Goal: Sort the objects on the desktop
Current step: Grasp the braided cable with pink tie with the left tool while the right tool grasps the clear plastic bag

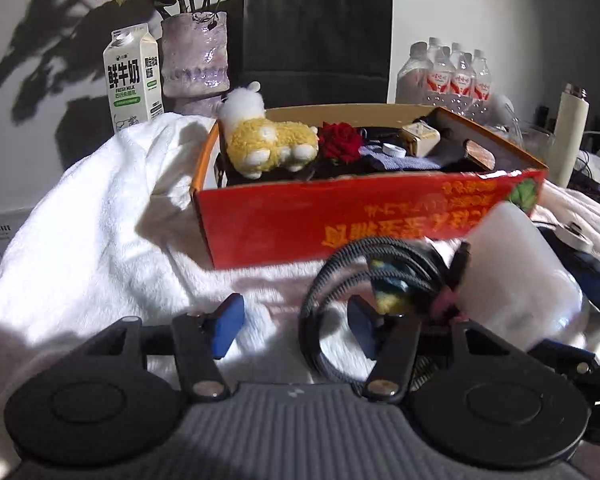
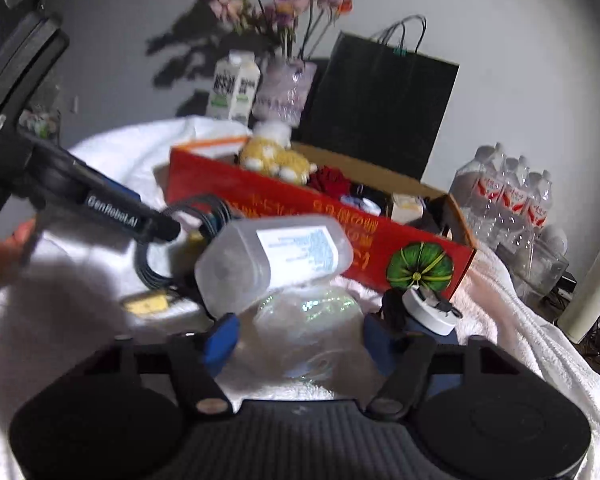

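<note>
Item: red cardboard box (image 1: 300, 220) on the towel-covered table (image 1: 80, 220), which we are using as the sorting bin; it is already holding a yellow plush toy (image 1: 268, 140), a red rose (image 1: 340, 142) and small cartons, grouped so the towel gets cleared. Item: coiled black cable (image 1: 340, 280), lying just in front of the box. We are bringing the left gripper (image 1: 294, 326) over its near loop, fingers (image 1: 228, 326) apart, nothing clamped, likely for a pickup. Item: translucent plastic bottle (image 2: 272, 260), lying on its side beside the cable. Item: clear crinkled plastic (image 2: 308, 320), sitting between the right gripper's (image 2: 300, 340) fingers, which are standing apart; whether they are pressing it we cannot tell.
</note>
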A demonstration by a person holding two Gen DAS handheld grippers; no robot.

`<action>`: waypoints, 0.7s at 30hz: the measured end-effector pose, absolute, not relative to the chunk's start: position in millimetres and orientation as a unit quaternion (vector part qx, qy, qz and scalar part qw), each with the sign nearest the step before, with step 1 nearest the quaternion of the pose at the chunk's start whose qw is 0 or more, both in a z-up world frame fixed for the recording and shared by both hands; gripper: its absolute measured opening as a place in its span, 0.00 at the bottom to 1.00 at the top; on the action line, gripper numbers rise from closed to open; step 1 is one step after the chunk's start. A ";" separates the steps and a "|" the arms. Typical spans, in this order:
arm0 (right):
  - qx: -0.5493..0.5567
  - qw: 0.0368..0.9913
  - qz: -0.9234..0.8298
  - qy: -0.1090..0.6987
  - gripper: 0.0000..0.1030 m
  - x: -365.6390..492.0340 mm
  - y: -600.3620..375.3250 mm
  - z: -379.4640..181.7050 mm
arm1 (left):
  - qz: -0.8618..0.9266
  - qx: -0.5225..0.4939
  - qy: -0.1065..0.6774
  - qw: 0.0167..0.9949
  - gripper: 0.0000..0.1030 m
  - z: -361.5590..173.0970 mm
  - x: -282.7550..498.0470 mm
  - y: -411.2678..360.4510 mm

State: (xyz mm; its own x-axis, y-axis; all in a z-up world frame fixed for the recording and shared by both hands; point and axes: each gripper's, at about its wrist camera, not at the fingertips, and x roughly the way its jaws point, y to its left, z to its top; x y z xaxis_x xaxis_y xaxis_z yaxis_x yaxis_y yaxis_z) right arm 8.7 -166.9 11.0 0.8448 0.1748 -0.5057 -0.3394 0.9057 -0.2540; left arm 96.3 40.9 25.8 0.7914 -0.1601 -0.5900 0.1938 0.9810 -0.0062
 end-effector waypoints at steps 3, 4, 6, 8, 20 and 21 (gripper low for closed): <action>-0.159 0.947 0.130 0.248 0.41 11.6 -167.6 9.5 | -0.115 0.000 0.320 0.940 0.41 24.0 110.1 44.4; -0.148 0.948 0.131 0.249 0.37 11.5 -170.5 10.8 | -0.130 -0.008 0.323 0.937 0.22 23.3 112.3 44.3; -0.128 0.952 0.128 0.248 0.34 8.6 -177.7 14.7 | -0.136 -0.008 0.320 0.938 0.21 23.0 108.4 41.4; -0.111 0.955 0.125 0.245 0.30 2.6 -185.2 18.5 | -0.124 0.023 0.305 0.944 0.17 26.9 95.5 32.5; -0.031 0.975 0.125 0.181 0.22 -69.3 -216.2 60.5 | -0.042 0.049 0.195 0.979 0.16 91.4 -28.2 15.0; -0.025 0.976 0.131 0.175 0.22 -76.3 -217.4 63.8 | -0.047 0.037 0.203 0.977 0.16 93.0 -33.5 17.9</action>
